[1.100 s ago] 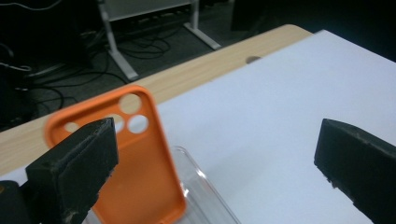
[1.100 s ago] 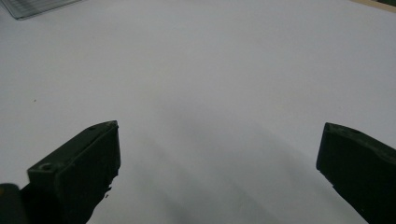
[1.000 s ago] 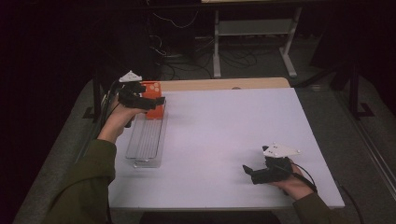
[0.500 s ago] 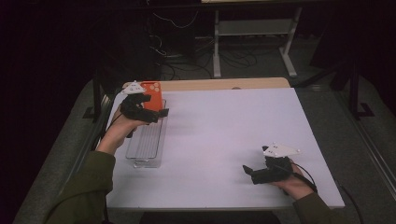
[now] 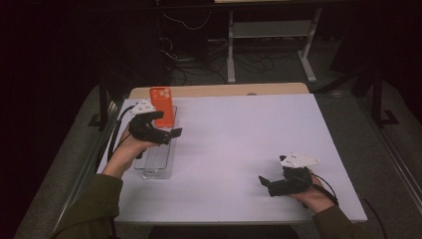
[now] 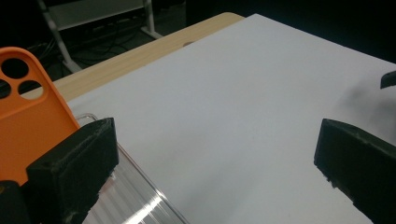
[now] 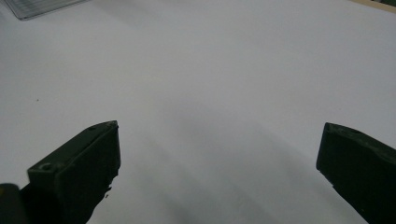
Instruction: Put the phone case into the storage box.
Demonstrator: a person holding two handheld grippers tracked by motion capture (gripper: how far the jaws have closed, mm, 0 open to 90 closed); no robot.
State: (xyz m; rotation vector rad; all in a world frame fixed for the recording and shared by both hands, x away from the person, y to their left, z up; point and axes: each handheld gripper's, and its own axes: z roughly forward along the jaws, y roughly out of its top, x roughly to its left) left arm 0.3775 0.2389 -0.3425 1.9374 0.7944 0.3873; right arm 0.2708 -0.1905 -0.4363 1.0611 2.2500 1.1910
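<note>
An orange phone case (image 5: 161, 104) (image 6: 28, 126) stands propped up at the far end of a clear ribbed rack (image 5: 157, 159) (image 6: 130, 196) on the table's left side. My left gripper (image 5: 170, 123) (image 6: 215, 154) hovers just in front of the case, over the rack, open and holding nothing. One of its jaws is close beside the case's lower edge. My right gripper (image 5: 266, 185) (image 7: 217, 158) rests low at the near right of the white table (image 5: 239, 139), open with bare tabletop between its jaws.
A wooden strip (image 5: 224, 89) runs along the table's far edge. Beyond it are a metal stand (image 5: 268, 35) and cables on a dark floor. A corner of the clear rack (image 7: 37, 7) lies far off in the right gripper view.
The left gripper let go of the orange case, opened, and drew back toward the person. The case now stands on the rack's far end. The right gripper stayed put.
</note>
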